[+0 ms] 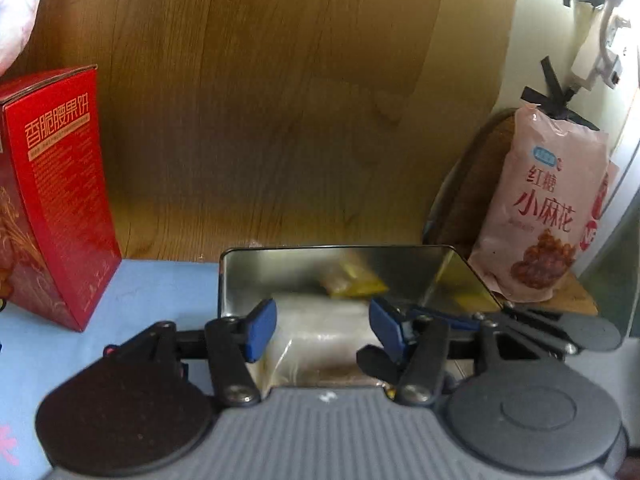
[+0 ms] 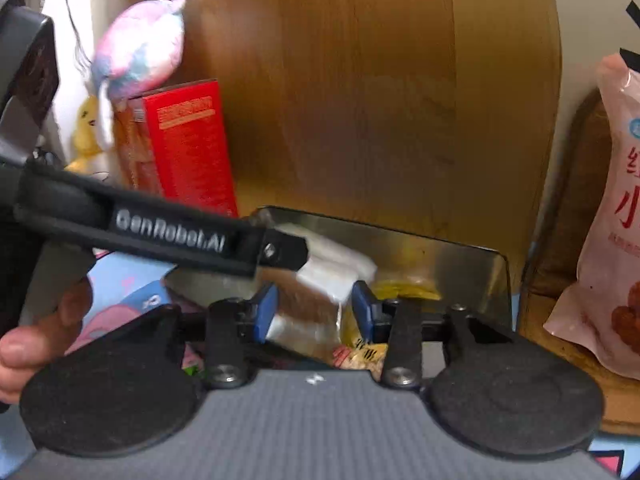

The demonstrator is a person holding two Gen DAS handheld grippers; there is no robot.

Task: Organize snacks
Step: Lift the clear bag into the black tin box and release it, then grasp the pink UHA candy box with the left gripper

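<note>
Wood-panel wall behind blue cloth, one metal tin (image 1: 240, 276) holding one clear-wrapped snack (image 1: 320, 320) and yellow packets (image 2: 400, 290), left gripper (image 1: 322, 326) spread astride the wrapped snack, right gripper (image 2: 314, 308) spread at its end, one red box (image 1: 60, 200) left, one pink bag (image 1: 540, 208) right, both clear of the tin.

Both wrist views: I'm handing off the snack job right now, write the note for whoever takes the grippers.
Left gripper: jaws open, straddling the clear-wrapped white snack packet in the shiny metal tin; no grip visible.
Right gripper: jaws open around the same packet's end, also not closed.
In the tin already: that packet plus yellow-wrapped snacks.
Outside it: tall red cardboard box standing left on the blue cloth; pink printed snack bag propped upright to the right, on wood.
Left to do: probably settle the packet, then deal with the box and bag.
</note>
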